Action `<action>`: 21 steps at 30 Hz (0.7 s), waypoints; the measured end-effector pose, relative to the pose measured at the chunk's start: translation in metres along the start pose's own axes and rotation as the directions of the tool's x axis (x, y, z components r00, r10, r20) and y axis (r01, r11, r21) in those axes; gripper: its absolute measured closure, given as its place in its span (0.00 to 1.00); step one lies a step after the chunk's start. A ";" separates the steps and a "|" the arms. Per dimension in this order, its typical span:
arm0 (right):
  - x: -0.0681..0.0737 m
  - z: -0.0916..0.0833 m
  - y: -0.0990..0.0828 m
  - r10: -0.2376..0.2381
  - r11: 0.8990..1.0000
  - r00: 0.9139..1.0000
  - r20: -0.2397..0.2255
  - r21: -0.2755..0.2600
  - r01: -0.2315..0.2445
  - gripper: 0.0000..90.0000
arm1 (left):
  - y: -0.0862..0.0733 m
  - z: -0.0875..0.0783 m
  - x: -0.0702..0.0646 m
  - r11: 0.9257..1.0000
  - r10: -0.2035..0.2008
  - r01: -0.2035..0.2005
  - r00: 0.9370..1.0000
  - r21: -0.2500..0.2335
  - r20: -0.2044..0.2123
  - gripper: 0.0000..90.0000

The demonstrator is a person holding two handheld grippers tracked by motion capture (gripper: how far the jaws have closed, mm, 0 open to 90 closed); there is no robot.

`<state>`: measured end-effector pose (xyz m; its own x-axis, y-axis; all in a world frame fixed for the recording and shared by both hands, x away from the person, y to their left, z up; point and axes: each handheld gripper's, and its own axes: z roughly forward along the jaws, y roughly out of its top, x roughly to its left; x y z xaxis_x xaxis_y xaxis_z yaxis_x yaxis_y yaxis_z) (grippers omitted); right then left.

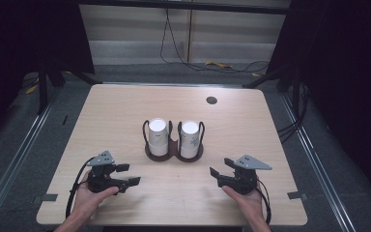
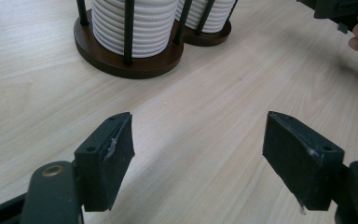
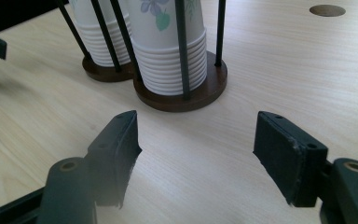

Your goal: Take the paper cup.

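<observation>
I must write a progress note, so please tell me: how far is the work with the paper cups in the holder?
Nothing looks done yet: both cup stacks sit upside down in the dark two-ring holder, and no cup lies loose on the table. In hand: the left gripper and right gripper rest near the front edge, jaws open and empty, pointed toward the holder. Reaching and grasping a cup is all still left.

I look down on a pale wood-grain table (image 1: 125, 111) with rounded corners and a dark round cable hole (image 1: 211, 100) near its far right. Grey floor (image 1: 24, 140) surrounds it, with metal rails (image 1: 14, 162) running along left and right. Beyond the far edge stands a light panelled wall (image 1: 140, 34), black cables (image 1: 174, 48) hanging down it. Black curtains (image 1: 348, 72) darken both sides.
</observation>
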<state>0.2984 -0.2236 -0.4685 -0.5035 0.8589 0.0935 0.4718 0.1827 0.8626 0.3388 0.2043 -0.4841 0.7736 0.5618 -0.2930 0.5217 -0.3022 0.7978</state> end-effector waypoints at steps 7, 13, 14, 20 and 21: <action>0.005 0.001 0.008 -0.019 0.999 0.999 -0.038 0.047 0.021 0.31 | -0.001 -0.004 -0.001 0.999 0.040 -0.040 0.999 0.009 -0.016 0.28; 0.016 0.003 0.021 -0.073 0.996 0.994 -0.081 0.054 0.077 0.29 | -0.002 -0.003 -0.004 0.996 0.079 -0.079 0.997 0.030 -0.018 0.28; 0.016 0.004 0.023 -0.071 0.996 0.994 -0.082 0.052 0.075 0.29 | -0.003 -0.004 -0.004 0.996 0.086 -0.085 0.996 0.039 -0.025 0.28; 0.010 0.012 0.040 -0.094 0.992 0.990 -0.107 0.069 0.102 0.25 | -0.003 -0.004 -0.003 0.997 0.070 -0.069 0.997 0.023 -0.021 0.28; 0.011 0.013 0.042 -0.097 0.992 0.989 -0.109 0.074 0.106 0.24 | -0.003 -0.004 -0.003 0.997 0.070 -0.069 0.997 0.019 -0.025 0.28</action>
<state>0.3221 -0.2001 -0.4379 -0.6233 0.7795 0.0628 0.4678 0.3073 0.8287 0.3335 0.2071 -0.4835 0.7988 0.5586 -0.2233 0.4735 -0.3547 0.8062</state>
